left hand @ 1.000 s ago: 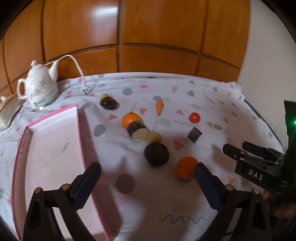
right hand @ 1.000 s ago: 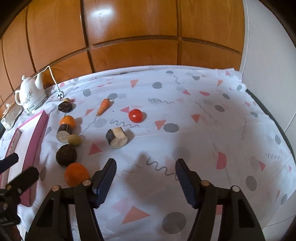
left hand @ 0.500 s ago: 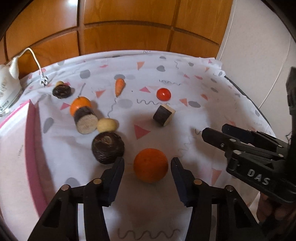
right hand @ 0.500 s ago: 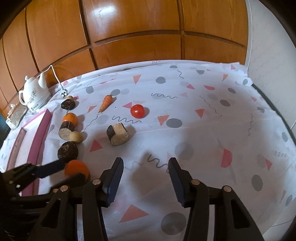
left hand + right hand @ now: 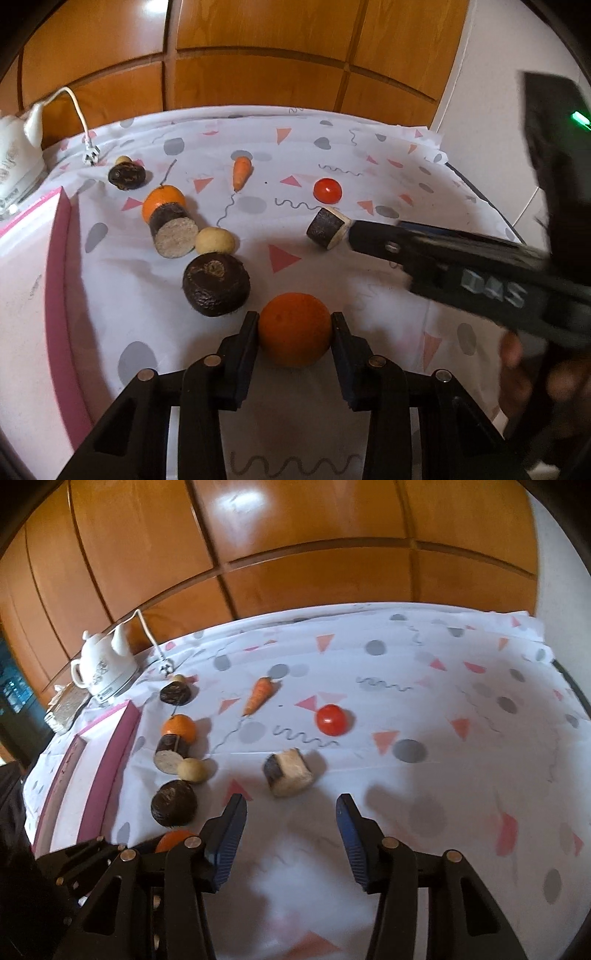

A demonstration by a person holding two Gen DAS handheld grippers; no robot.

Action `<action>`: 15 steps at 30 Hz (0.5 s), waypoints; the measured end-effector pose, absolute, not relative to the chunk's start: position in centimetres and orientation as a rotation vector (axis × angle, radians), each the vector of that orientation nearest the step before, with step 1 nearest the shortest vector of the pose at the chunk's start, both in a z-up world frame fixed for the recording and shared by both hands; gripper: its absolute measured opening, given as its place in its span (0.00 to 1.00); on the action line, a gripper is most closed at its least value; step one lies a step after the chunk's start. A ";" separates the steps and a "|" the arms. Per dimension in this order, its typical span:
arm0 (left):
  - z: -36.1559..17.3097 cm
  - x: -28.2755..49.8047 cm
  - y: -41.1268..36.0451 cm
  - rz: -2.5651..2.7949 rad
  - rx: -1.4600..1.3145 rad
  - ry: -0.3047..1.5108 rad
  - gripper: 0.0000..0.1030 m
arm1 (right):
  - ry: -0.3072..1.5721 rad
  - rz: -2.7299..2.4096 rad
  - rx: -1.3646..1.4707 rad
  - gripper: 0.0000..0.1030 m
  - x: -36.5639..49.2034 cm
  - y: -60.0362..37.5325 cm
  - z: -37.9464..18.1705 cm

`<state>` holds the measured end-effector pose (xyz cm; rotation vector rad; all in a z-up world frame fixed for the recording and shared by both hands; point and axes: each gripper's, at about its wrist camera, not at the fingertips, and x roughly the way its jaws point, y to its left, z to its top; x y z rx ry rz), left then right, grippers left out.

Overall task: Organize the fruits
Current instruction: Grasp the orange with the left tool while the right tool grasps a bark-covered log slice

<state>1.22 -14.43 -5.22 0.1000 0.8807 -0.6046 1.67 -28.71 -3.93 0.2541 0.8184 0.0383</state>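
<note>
1. Gripping the near orange (image 5: 293, 339), the left gripper (image 5: 294, 338) has both pads pressed on its sides, low on the patterned tablecloth (image 5: 369, 295)
2. At about 11 o'clock from it sits a dark round fruit (image 5: 216, 284), nearly touching, so the lift probably needs to go straight up to avoid nudging it
3. The pink tray (image 5: 59, 236) lies at 9 o'clock, a likely drop spot
4. The right gripper (image 5: 290, 818) hangs with jaws apart and empty, a cut dark piece (image 5: 290, 771) just beyond at 12 o'clock
5. A tomato (image 5: 331, 720) and a carrot (image 5: 260, 695) wait farther out, at 12 to 1 o'clock
</note>
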 end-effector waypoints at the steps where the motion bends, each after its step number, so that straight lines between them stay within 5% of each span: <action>1: -5.2 1.1 -14.3 -0.603 0.105 0.873 0.37 | 0.821 0.042 0.247 0.50 2.1 -28.6 -4.0; 9: -6.0 1.3 -13.9 -0.585 0.086 0.882 0.37 | 0.894 0.052 0.185 0.50 5.8 -28.1 -5.8; 10: -6.1 1.4 -13.8 -0.589 0.077 0.886 0.37 | 0.900 0.062 0.185 0.48 6.0 -28.1 -6.0; 11: -6.0 1.5 -13.7 -0.592 0.074 0.889 0.37 | 0.900 0.063 0.181 0.35 6.1 -28.1 -6.1; 15: -5.8 1.3 -13.6 -0.600 0.073 0.883 0.37 | 0.892 0.041 0.146 0.36 5.7 -27.8 -6.0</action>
